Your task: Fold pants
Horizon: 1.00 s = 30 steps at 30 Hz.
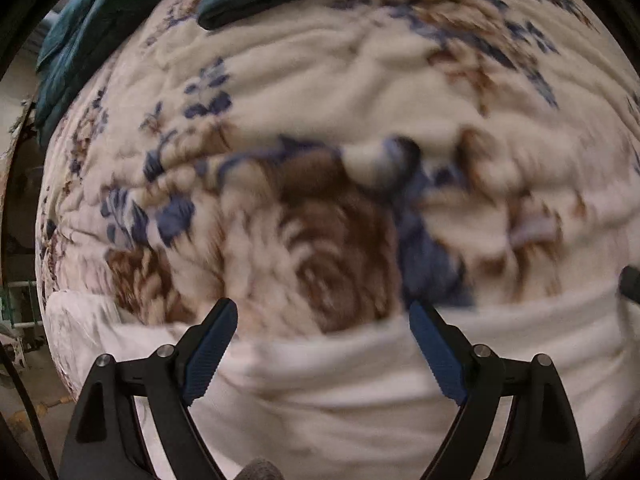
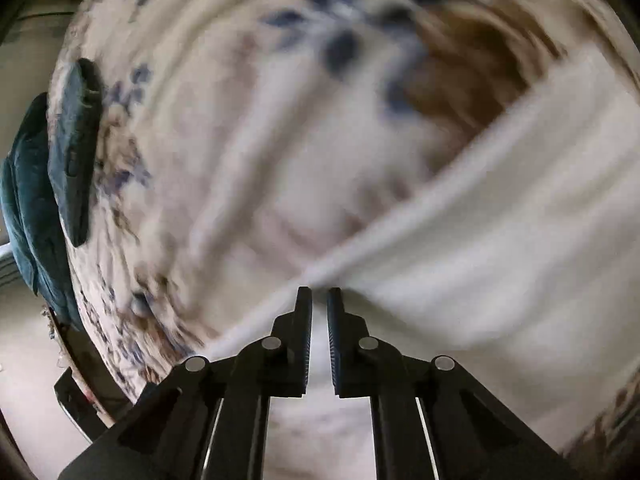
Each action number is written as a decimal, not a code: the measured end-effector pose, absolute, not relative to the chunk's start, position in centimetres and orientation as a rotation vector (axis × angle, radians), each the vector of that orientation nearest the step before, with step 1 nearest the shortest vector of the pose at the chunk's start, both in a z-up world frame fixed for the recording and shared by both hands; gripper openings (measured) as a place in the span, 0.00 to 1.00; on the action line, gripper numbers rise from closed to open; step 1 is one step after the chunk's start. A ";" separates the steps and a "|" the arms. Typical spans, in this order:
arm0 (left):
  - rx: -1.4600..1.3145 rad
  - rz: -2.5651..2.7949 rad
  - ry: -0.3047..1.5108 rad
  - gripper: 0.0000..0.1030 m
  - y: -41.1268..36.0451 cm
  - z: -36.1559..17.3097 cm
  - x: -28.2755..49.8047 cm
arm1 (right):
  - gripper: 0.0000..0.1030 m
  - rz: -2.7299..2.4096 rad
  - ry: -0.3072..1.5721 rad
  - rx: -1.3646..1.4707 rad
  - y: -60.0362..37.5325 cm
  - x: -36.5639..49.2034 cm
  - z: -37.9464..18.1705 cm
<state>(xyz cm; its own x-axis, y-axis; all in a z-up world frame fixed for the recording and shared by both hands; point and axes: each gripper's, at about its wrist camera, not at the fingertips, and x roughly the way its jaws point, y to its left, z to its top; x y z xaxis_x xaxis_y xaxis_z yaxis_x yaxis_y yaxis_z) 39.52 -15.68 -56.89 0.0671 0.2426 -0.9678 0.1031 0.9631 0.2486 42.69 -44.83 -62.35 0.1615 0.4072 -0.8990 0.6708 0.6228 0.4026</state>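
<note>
Where the left wrist view looks along its fingers, the left tongs (image 1: 322, 312) stand wide apart with nothing between them. Pale pants (image 1: 352, 392) lie directly beneath and just ahead of the tongs, spread across the near part of a floral blanket (image 1: 304, 92) on a bed. Motion blur softens the blanket's brown and blue pattern, so fabric edges are hard to trace. Dark teal cloth (image 1: 96, 28) sits at the far edge, cut off by the frame. A dark object at the right edge cannot be identified.

Right wrist view: the right tongs (image 2: 319, 294) are nearly closed, pinching a ridge of the pants (image 2: 500, 240), which stretch taut toward the upper right. Heavy blur obscures the blanket (image 2: 240, 120). Teal cloth (image 2: 52, 176) hangs at the left border.
</note>
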 end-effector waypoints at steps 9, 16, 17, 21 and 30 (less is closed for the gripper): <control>0.187 0.062 1.468 0.85 -13.8 -53.4 39.6 | 0.81 -0.208 1.404 0.756 -47.6 41.0 -54.4; 0.225 -0.014 1.416 0.85 -16.2 -51.0 34.0 | 0.84 -0.462 1.484 0.657 -56.7 32.4 -54.3; 0.227 -0.019 1.425 0.85 -16.4 -51.3 33.6 | 0.84 -0.451 1.504 0.691 -57.5 31.9 -55.4; 0.226 -0.031 1.472 0.85 -17.5 -52.5 32.1 | 0.36 -0.340 1.571 0.800 -58.4 31.1 -59.3; 0.240 -0.012 1.388 0.85 -16.1 -50.0 32.0 | 0.07 -0.313 1.267 0.790 -57.6 27.9 -48.6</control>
<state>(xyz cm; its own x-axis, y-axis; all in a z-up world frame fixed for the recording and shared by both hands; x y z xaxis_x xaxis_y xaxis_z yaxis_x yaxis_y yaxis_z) 32.00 -16.11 -49.98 0.1860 0.1327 -0.9736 0.1488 0.9756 0.1614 27.86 -57.56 -48.58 0.3010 0.2058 -0.9312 0.6152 0.7042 0.3545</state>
